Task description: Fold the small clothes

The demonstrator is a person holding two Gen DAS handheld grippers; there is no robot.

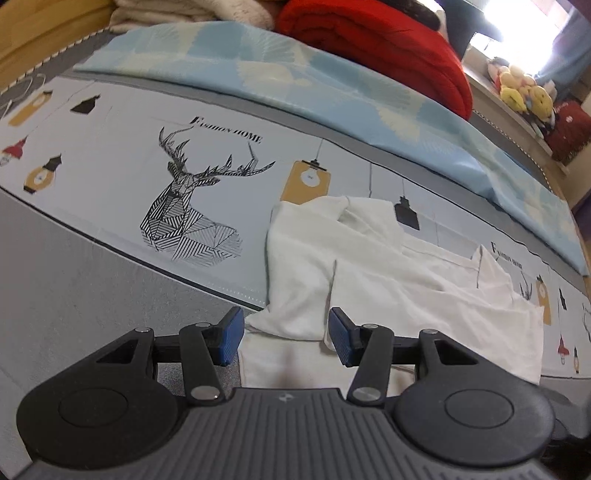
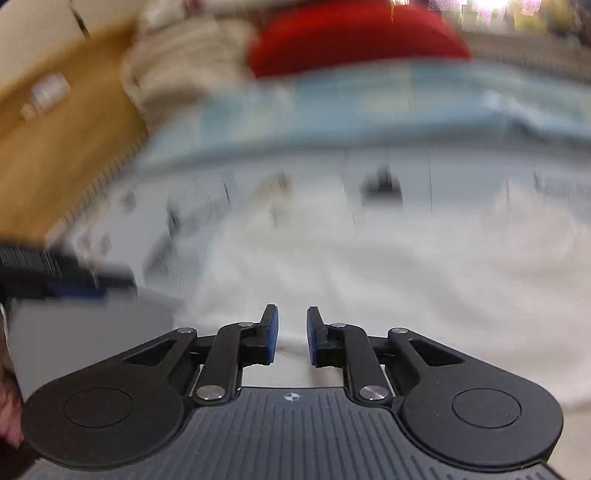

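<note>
A printed sheet [image 1: 110,122] is covering the bed and filling most of the left wrist view, pale with a line-drawn deer [image 1: 192,206] at centre left, hanging-lamp motifs, and a grey band running along the lower left. A light blue cloth [image 1: 332,85] is lying across the top of the frame behind it, with a folded red blanket [image 1: 376,40] sitting at upper centre and a cream blanket [image 1: 177,14] bunching at upper left beside a wooden board [image 1: 33,33]. Stuffed toys [image 1: 524,92] are resting on a shelf at upper right, under a bright window. The white garment [image 1: 369,273] is lying rumpled on the sheet at lower centre and right, its long axis running from the lower centre of the frame up toward the right edge, with a folded flap pointing to the upper left near a yellow lamp motif. The left gripper [image 1: 286,338] is hovering over the garment's near edge, its blue pads [image 1: 232,338] standing apart and gripping nothing. The right wrist view is heavily blurred; the garment [image 2: 369,266] is spreading as a pale mass across its centre and right. The right gripper [image 2: 291,336] is showing a narrow gap between its pads, with no cloth caught in it.
</note>
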